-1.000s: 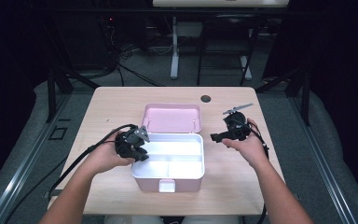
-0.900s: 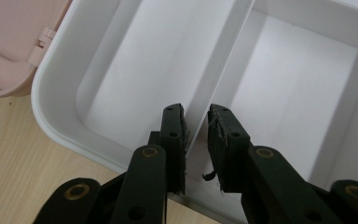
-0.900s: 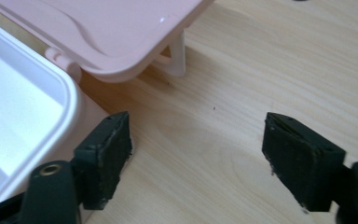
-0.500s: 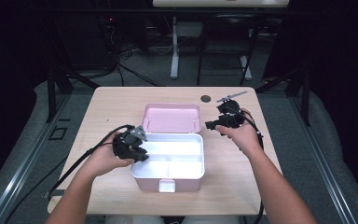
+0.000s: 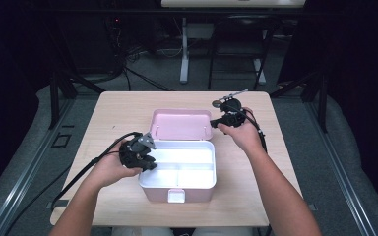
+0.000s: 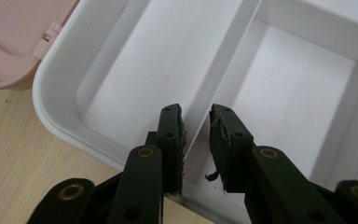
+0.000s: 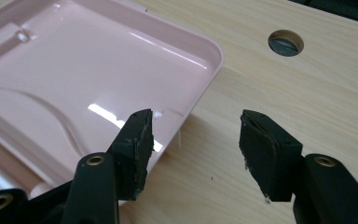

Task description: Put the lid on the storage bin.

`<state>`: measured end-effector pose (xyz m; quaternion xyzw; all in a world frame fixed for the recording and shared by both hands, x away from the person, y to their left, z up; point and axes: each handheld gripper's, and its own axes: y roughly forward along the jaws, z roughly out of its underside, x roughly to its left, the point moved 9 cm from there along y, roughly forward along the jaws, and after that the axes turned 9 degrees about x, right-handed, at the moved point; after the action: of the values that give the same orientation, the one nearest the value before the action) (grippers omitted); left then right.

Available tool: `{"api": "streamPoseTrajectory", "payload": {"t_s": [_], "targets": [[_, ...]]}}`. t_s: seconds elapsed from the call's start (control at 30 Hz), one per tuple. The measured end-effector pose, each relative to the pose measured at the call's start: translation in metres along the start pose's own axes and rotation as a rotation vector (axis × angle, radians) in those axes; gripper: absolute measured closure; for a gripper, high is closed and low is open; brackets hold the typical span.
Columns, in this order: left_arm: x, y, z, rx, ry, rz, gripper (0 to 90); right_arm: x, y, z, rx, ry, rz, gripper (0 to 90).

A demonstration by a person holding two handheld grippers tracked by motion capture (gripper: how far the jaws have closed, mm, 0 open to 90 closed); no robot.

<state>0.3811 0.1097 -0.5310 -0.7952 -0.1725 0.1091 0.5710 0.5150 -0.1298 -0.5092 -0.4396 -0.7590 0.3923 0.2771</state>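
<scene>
Lid-closing step, judged: one pink box (image 5: 177, 172) near table (image 5: 118, 105) front edge, white tray (image 6: 121, 88) inside, lid (image 5: 182, 123) thrown flat behind. Left gripper (image 5: 145, 158) astride the tray's divider wall (image 6: 223, 70), jaws slightly apart, not visibly clamped. Right gripper (image 5: 216, 123) at the lid's right edge, jaws apart, just been closing, rim between them unpinched. Next, probably: grip rim, swing forward. Count: one box, one lid, two grippers, one table hole (image 7: 285, 43).

A lab or recording studio: the wooden worktop (image 5: 128, 105) stands alone amid dark curtains, with cables (image 5: 142, 78) and a metal stand (image 5: 183, 54) on grey floor behind it.
</scene>
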Motion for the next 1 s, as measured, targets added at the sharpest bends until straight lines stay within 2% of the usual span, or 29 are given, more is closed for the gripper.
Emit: {"api": "streamPoseTrajectory", "payload": {"t_s": [0.23,0.3,0.5,0.7,0.83,0.97,1.0], "targets": [[0.0,0.0,0.0,-0.006,0.001,0.002,73.7,-0.006,0.02,-0.013,-0.005,0.086,0.012,43.8],[0.0,0.0,0.0,-0.007,0.001,0.002,73.7,-0.007,0.026,-0.014,0.011,0.122,-0.004,44.7],[0.0,0.0,0.001,-0.024,-0.002,0.016,73.7,-0.013,0.042,-0.02,-0.001,0.213,-0.017,58.8],[0.0,0.0,0.0,-0.026,-0.002,0.01,73.7,-0.014,0.055,-0.019,0.046,0.239,0.017,66.8],[0.0,0.0,0.0,-0.026,-0.003,0.007,73.6,-0.012,0.059,-0.018,0.062,0.266,0.001,69.8],[0.0,0.0,0.0,-0.027,-0.003,0.007,73.6,-0.01,0.061,-0.018,0.07,0.264,0.006,71.5],[0.0,0.0,0.0,-0.027,-0.003,0.006,73.6,-0.009,0.061,-0.019,0.067,0.265,0.01,74.8]]}}
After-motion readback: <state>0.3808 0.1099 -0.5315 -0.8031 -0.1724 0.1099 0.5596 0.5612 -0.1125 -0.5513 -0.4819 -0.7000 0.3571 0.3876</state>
